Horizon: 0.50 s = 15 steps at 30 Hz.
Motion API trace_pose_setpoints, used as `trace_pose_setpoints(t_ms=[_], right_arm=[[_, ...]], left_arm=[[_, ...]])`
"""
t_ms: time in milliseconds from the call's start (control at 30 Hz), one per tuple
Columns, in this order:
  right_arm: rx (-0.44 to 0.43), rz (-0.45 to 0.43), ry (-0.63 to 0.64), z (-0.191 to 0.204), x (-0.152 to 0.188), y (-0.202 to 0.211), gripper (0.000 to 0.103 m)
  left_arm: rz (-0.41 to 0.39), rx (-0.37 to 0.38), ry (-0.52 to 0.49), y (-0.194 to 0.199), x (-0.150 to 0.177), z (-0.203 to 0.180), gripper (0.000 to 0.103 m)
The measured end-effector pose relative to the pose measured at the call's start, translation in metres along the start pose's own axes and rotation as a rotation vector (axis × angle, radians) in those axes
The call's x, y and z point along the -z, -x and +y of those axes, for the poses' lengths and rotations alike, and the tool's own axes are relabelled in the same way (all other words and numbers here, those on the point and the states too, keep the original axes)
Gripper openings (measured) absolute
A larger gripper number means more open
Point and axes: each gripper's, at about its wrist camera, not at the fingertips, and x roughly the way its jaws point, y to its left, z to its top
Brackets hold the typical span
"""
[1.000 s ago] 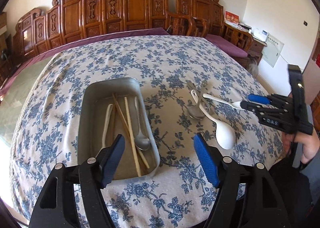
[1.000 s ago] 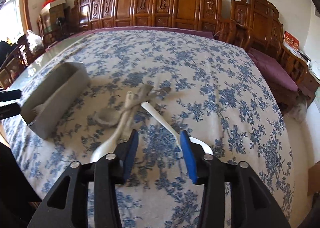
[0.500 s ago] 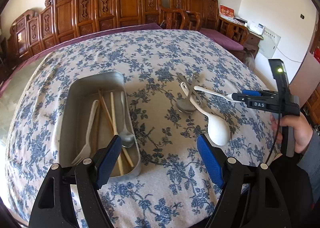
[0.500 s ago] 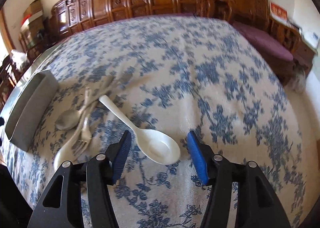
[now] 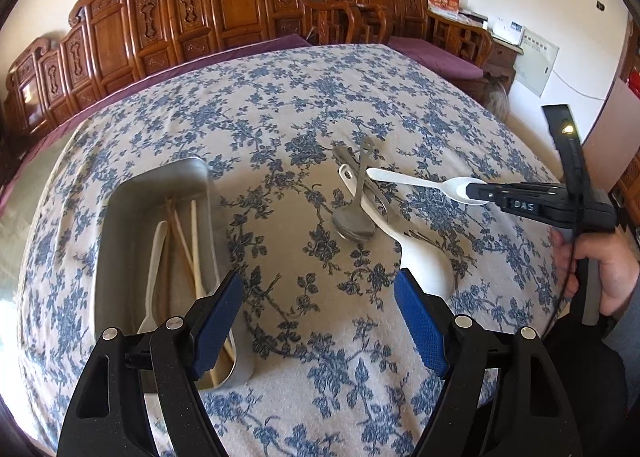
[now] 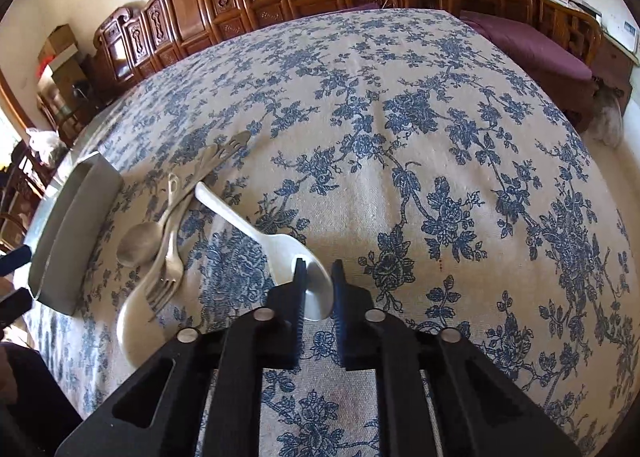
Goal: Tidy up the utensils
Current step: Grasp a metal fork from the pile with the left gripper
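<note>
A metal tray (image 5: 120,225) on the floral tablecloth holds chopsticks (image 5: 188,233) and a white fork (image 5: 154,273); it also shows in the right wrist view (image 6: 68,225). To its right lies a pile: a metal spoon (image 5: 354,223), a big white ladle spoon (image 5: 424,261) and a fork (image 6: 166,277). My right gripper (image 6: 318,277) is shut on the bowl of a white plastic spoon (image 6: 256,229), whose handle points at the pile. It also shows in the left wrist view (image 5: 476,189). My left gripper (image 5: 320,313) is open and empty above the cloth beside the tray.
Carved wooden chairs (image 5: 240,9) line the far side of the table. A purple-cushioned bench (image 6: 536,45) stands at the right. The tablecloth (image 6: 440,137) is bare to the right of the pile.
My right gripper has closed from open onto the bowl of the white plastic spoon. My left gripper has stayed open, shifting slightly right of the tray.
</note>
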Motion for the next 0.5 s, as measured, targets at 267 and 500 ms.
trace_pose_setpoints(t_ms=[267,500], right_arm=[[-0.024,-0.063,-0.04,-0.005,-0.005,0.013,0.006],[-0.04,-0.089,-0.046,-0.003,-0.008,0.015,0.006]], left_arm=[[0.031,0.038,0.03,-0.034,-0.02,-0.002,0.074],[0.043,0.079,0.07,-0.063,-0.032,0.001,0.063]])
